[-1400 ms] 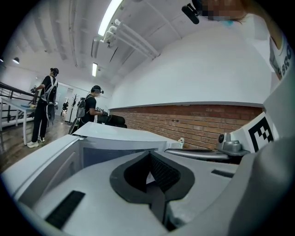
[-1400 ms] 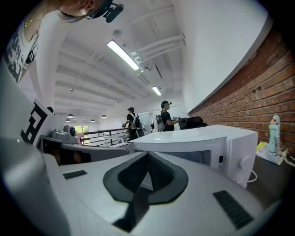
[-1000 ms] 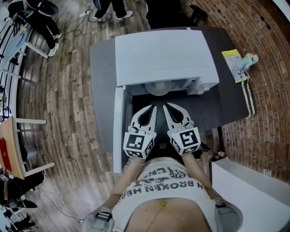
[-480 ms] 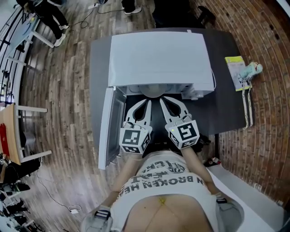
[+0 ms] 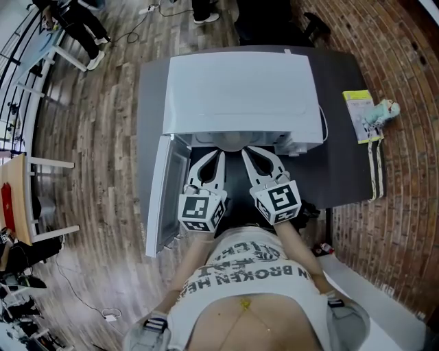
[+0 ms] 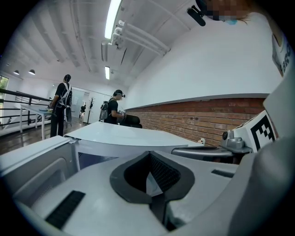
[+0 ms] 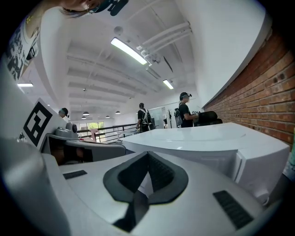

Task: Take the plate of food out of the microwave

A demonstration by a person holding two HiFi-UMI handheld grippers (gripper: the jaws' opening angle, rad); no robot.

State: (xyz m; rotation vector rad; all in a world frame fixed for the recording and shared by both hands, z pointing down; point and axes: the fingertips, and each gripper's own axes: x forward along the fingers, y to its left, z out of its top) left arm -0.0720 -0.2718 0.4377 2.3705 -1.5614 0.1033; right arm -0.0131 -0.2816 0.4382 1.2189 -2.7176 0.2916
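A white microwave (image 5: 240,89) stands on a dark grey table (image 5: 343,164), its door (image 5: 164,192) swung open to the left. In the head view only a pale edge of the plate (image 5: 232,142) shows in the opening, and the food is hidden under the top. My left gripper (image 5: 221,153) and right gripper (image 5: 245,151) point side by side into the opening, tips just short of the plate. Both are shut with nothing between the pads. The left gripper view shows the shut left gripper (image 6: 150,153) before the microwave (image 6: 120,133). The right gripper view shows the shut right gripper (image 7: 148,154) likewise.
A yellow-green leaflet (image 5: 358,110) and a small toy (image 5: 381,108) lie on the table's right side, beside a brick wall (image 5: 405,137). A white counter (image 5: 370,295) stands at the lower right. People stand on the wooden floor at the far upper left (image 5: 75,20).
Both grippers, still shut, have moved forward toward the microwave opening. The view has shifted, so less of the plate shows under the microwave's top.
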